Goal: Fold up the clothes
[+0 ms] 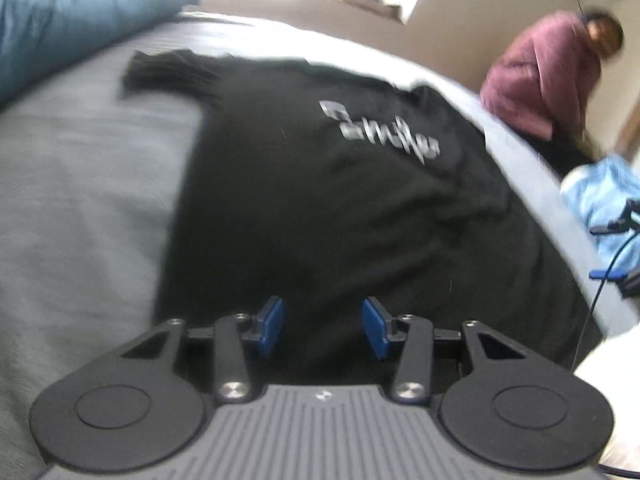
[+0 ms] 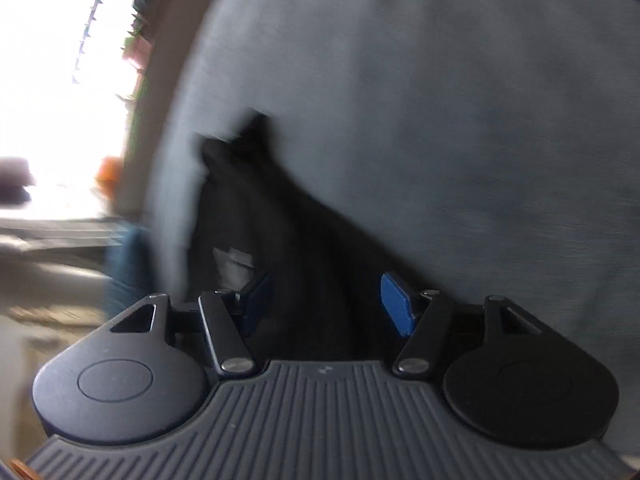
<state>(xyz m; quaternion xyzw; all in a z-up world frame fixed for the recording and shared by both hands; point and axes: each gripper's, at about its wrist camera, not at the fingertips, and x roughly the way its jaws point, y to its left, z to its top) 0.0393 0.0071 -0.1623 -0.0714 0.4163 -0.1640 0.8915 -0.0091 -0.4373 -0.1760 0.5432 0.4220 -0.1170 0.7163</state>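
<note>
A black T-shirt (image 1: pixel 328 200) with silver script lettering lies spread on a grey bed (image 1: pixel 80 184); one sleeve points to the far left. My left gripper (image 1: pixel 322 328) hangs open over the shirt's near hem, blue pads apart with nothing between them. In the right wrist view the picture is blurred. There the same black shirt (image 2: pixel 288 232) runs away from my right gripper (image 2: pixel 326 304), which stands open with its blue pads wide over the dark cloth. A pale label shows by the left pad.
A blue pillow (image 1: pixel 68 12) lies at the bed's far left corner. A person in a maroon top (image 1: pixel 544 76) bends beside the bed at the right. Light blue cloth (image 1: pixel 600 208) and a dark cable lie off the bed's right edge. A bright window (image 2: pixel 52 92) is behind.
</note>
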